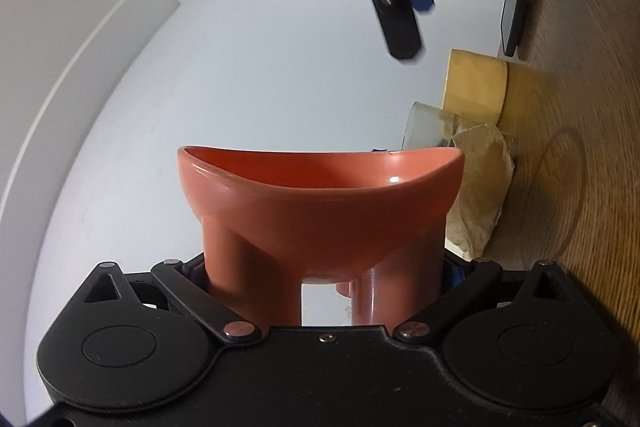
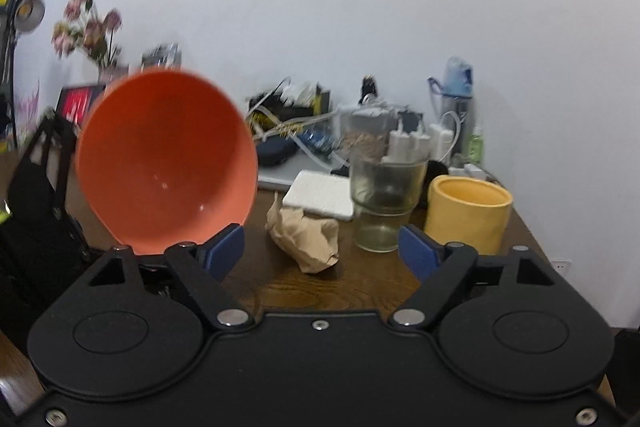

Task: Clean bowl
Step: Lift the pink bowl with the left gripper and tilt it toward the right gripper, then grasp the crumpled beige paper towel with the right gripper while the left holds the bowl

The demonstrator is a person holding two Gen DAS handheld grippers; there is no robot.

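Orange bowl (image 1: 320, 203) within left gripper (image 1: 324, 279)

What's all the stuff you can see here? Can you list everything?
bowl: one, orange, tipped up at the left, held by the left claw
paper wad: one, brown, on the table, middle
glass: one, clear, right of the wad
cup: one, yellow, right of the glass
pad: one, white, behind the wad
bottle: one, blue, by the wall
flowers: one bunch, pink, far left
table: one, brown wood
left claw: black, shut on the bowl's legs
right claw: black, blue pads, open, empty
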